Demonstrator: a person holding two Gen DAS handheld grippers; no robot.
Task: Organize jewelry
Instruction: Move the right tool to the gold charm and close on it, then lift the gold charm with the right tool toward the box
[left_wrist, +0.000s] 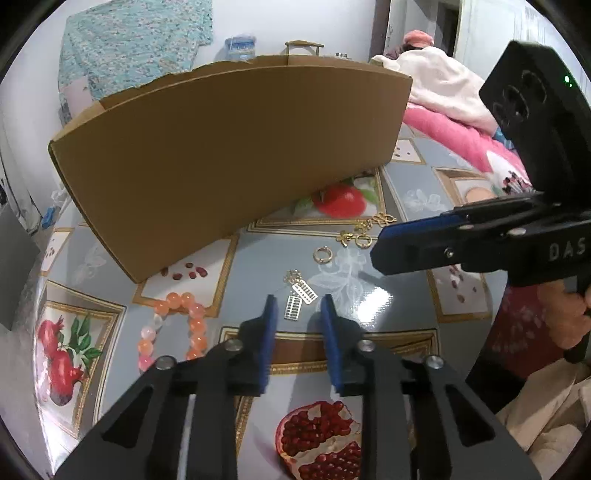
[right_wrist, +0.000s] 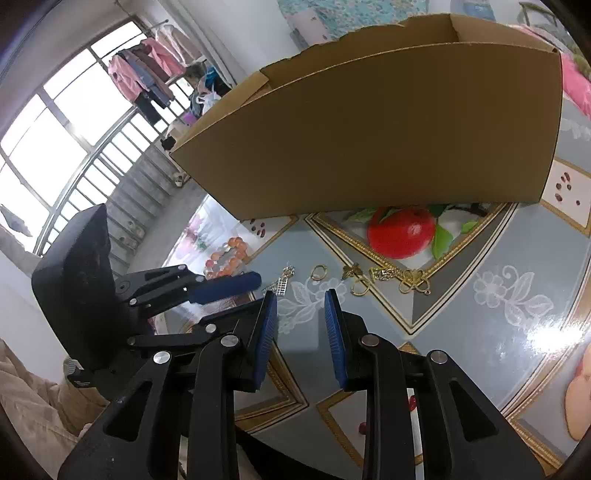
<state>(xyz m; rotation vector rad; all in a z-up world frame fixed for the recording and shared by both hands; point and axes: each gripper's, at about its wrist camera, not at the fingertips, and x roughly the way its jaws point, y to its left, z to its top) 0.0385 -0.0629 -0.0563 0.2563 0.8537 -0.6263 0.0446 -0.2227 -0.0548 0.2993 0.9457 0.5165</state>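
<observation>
Gold and silver pieces lie scattered on the glossy patterned tablecloth (left_wrist: 369, 302) ahead of you. Through your left wrist camera, your left gripper (left_wrist: 299, 301) points down at the silver ladder-shaped earrings (left_wrist: 300, 300), which rest on the cloth between and just beyond the blue fingertips (left_wrist: 272, 306); the jaws stand a little apart and nothing is pressed between the pads. A gold hoop (left_wrist: 322, 254) sits further out, then a cluster of gold charms and rings (left_wrist: 364, 230) near the printed apple. Orange bead bracelet (left_wrist: 177, 328) lies to the left of your fingers, close to the cardboard box (left_wrist: 229, 155), which stands on the cloth behind all the jewelry. Your right gripper (left_wrist: 384, 251) reaches in from the right, its tip just beside the gold cluster; from this side you cannot tell how its jaws stand.

Through your right wrist camera, your right gripper (right_wrist: 300, 295) hangs with its jaws narrowly apart and empty, over bare cloth. The gold hoop (right_wrist: 317, 272) and a gold ring (right_wrist: 360, 287) lie just beyond its tips, the gold chain pieces (right_wrist: 402, 277) to their right. Your left gripper (right_wrist: 255, 280) comes in from the left, its tip by the silver earrings (right_wrist: 280, 284), the bracelet (right_wrist: 227, 258) behind it.
</observation>
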